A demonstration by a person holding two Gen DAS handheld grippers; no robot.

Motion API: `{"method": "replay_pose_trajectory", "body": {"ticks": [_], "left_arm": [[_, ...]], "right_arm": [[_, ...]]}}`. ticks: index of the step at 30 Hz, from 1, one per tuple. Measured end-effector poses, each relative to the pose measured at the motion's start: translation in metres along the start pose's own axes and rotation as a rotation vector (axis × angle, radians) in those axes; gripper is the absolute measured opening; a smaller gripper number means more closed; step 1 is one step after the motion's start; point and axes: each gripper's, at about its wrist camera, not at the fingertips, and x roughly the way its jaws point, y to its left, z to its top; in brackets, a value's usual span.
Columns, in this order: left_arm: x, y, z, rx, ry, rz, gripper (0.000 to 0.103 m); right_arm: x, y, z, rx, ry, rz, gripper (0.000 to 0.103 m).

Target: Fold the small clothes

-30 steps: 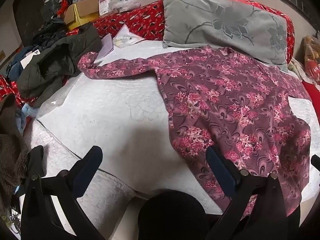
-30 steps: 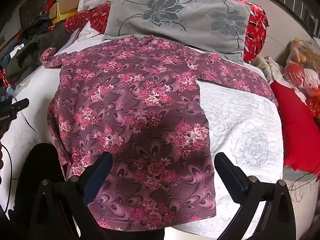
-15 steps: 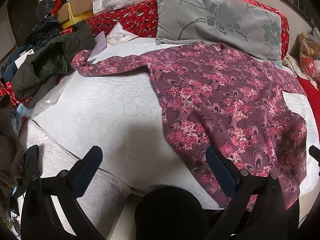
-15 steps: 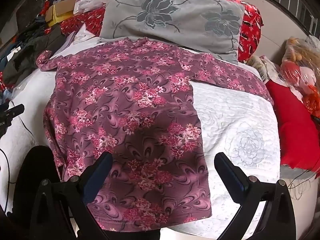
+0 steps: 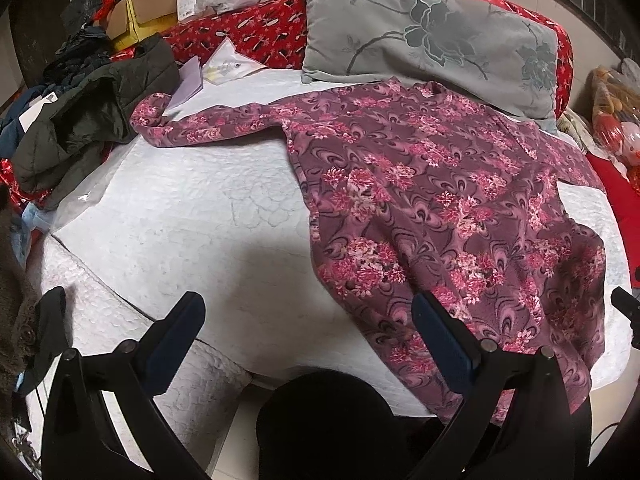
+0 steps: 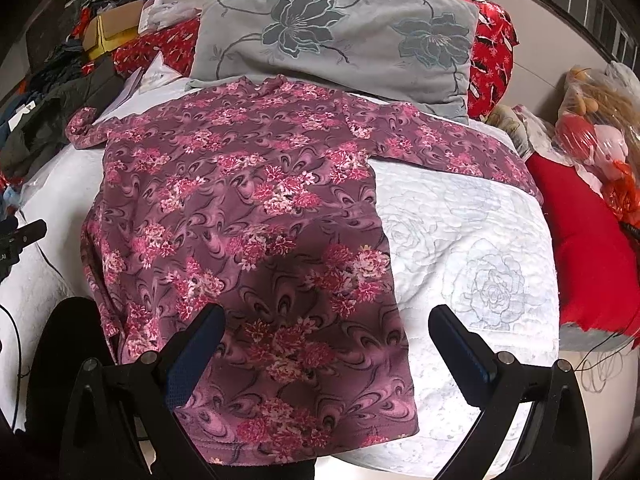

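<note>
Fleecy-looking floral top, purple and pink, spread face-up on the white quilt of the bed, collar at the far end against the grey pillow, hem hanging just over the near edge, both sleeves out flat to left and right. Probably light, limp and a little clingy: likely to sag and drag rather than slide, to bunch if pushed, and to need lifting by a pinched edge instead of a flat shove. Nothing fragile about it. Best holds by this judgement: the near hem corners, or a cuff, the left one lying close to the dark jacket, the right sleeve running toward the red cushion. Left gripper with jaws spread wide, empty, hovering off the near bed edge, its right finger over the top's left hem area, left finger over bare quilt; no contact to be made out. Right gripper likewise wide open and holding nothing, straddling the lower right part of the top, right finger above quilt beside the side seam. Whether either fingertip brushes cloth, impossible to tell. Clutter at far left, cardboard box included, well apart from the work.
</note>
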Motion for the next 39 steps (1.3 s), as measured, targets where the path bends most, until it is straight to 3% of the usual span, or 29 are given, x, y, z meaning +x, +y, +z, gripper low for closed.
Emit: {"method": "replay_pose_trajectory", "body": {"ticks": [18, 39], "left_arm": [[0.009, -0.003, 0.002, 0.007, 0.022, -0.003, 0.103], [-0.003, -0.005, -0.003, 0.016, 0.005, -0.01, 0.103]], "right_arm": [[0.008, 0.001, 0.003, -0.006, 0.014, 0.004, 0.102], [-0.01, -0.008, -0.004, 0.014, -0.019, 0.004, 0.102]]}}
